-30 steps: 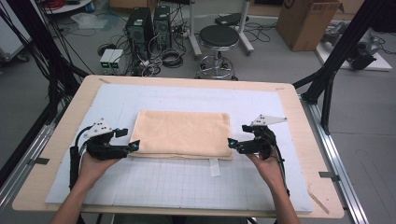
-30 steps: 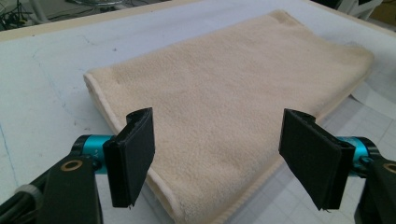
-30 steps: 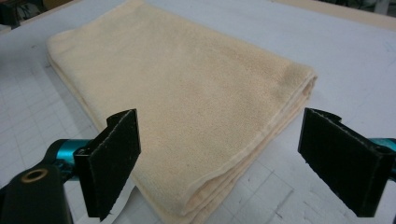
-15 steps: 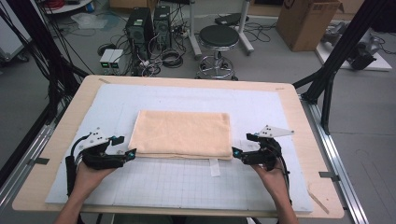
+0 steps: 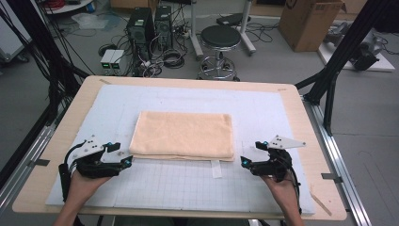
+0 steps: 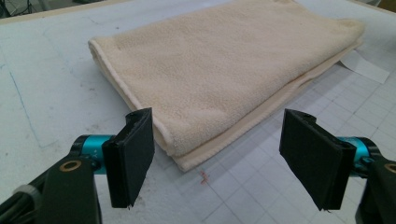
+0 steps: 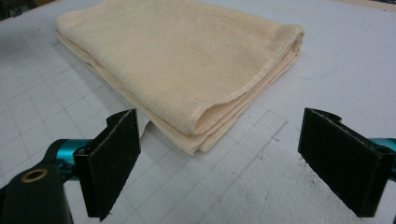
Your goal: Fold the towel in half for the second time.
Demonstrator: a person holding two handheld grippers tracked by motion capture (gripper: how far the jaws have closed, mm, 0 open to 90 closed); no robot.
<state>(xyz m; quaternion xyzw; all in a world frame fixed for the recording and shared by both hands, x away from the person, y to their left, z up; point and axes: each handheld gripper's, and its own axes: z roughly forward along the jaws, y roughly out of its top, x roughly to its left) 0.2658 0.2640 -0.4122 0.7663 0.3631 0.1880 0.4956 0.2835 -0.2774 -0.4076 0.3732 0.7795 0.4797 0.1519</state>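
Observation:
A folded peach towel [image 5: 183, 134] lies flat in the middle of the white grid mat [image 5: 188, 183]. My left gripper [image 5: 126, 161] rests on the mat just off the towel's near left corner [image 6: 187, 161], open and empty. My right gripper [image 5: 244, 162] sits open just off the near right corner [image 7: 198, 147], also empty. In the left gripper view the towel [image 6: 224, 70] stretches away between the spread jaws. In the right gripper view the towel [image 7: 177, 56] shows its stacked layers at the corner. A white label [image 5: 216, 168] pokes out from the near edge.
The mat covers a wooden table [image 5: 320, 141] with a bare rim. Behind the table stand a black stool [image 5: 221, 37], computer towers [image 5: 141, 23] with cables, and a cardboard box [image 5: 308, 21]. Black frame posts [image 5: 339, 61] rise at both sides.
Both grippers have drawn back toward the near edge and outward, away from the towel's near corners. The towel lies as before.

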